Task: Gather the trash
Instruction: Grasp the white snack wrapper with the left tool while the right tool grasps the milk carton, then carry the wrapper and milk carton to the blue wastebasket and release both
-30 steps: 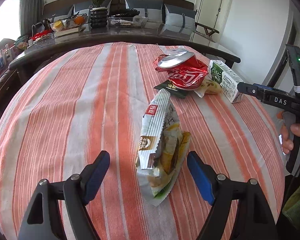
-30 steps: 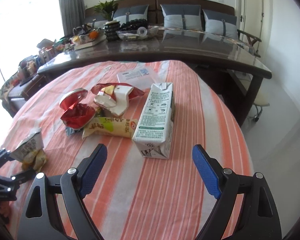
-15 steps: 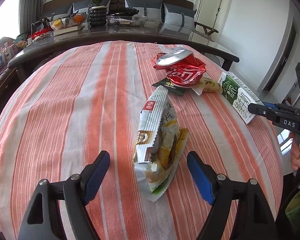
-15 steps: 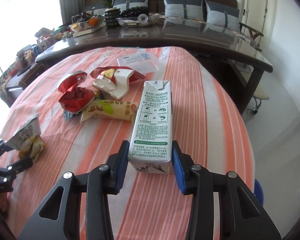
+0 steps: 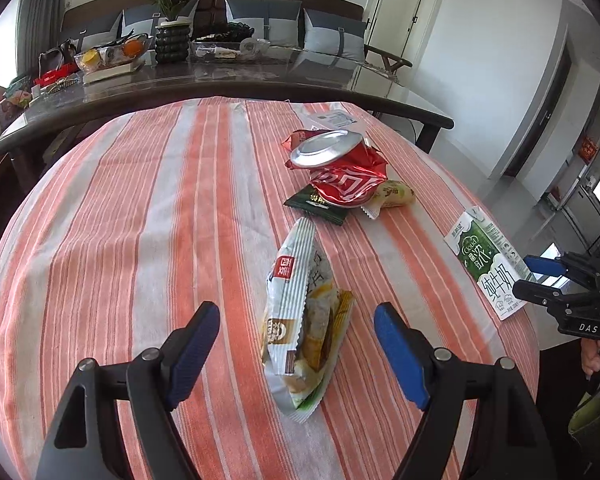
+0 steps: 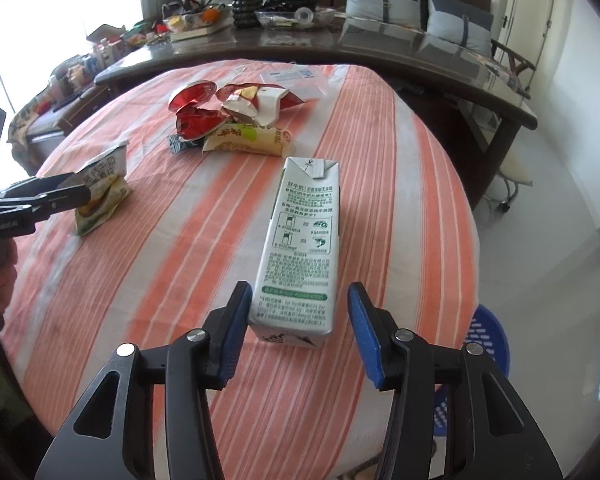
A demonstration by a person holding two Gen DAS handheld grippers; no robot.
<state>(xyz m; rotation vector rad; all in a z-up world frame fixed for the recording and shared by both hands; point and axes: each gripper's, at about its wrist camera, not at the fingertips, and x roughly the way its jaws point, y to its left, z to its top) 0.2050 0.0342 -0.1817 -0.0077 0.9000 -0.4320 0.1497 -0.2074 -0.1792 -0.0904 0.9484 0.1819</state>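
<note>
A white and green milk carton (image 6: 304, 248) lies on the striped tablecloth near the table's right edge; it also shows in the left wrist view (image 5: 486, 264). My right gripper (image 6: 298, 332) straddles its near end, jaws open with a gap on the right side. A crumpled snack bag (image 5: 304, 328) stands between the open jaws of my left gripper (image 5: 298, 348), untouched. A crushed red can (image 5: 340, 172), a dark green wrapper (image 5: 318, 204) and a yellow wrapper (image 5: 396, 196) lie further back.
The round table (image 5: 120, 216) has a pink striped cloth. A blue basket (image 6: 488, 344) stands on the floor by the table's right edge. A long dark table (image 5: 228, 76) with clutter and a plant sits behind. A plastic sleeve (image 6: 296, 80) lies at the cloth's far edge.
My right gripper closed around the carton, dragged it toward the table's right edge, then opened its jaws. My left gripper stayed open around the snack bag.
</note>
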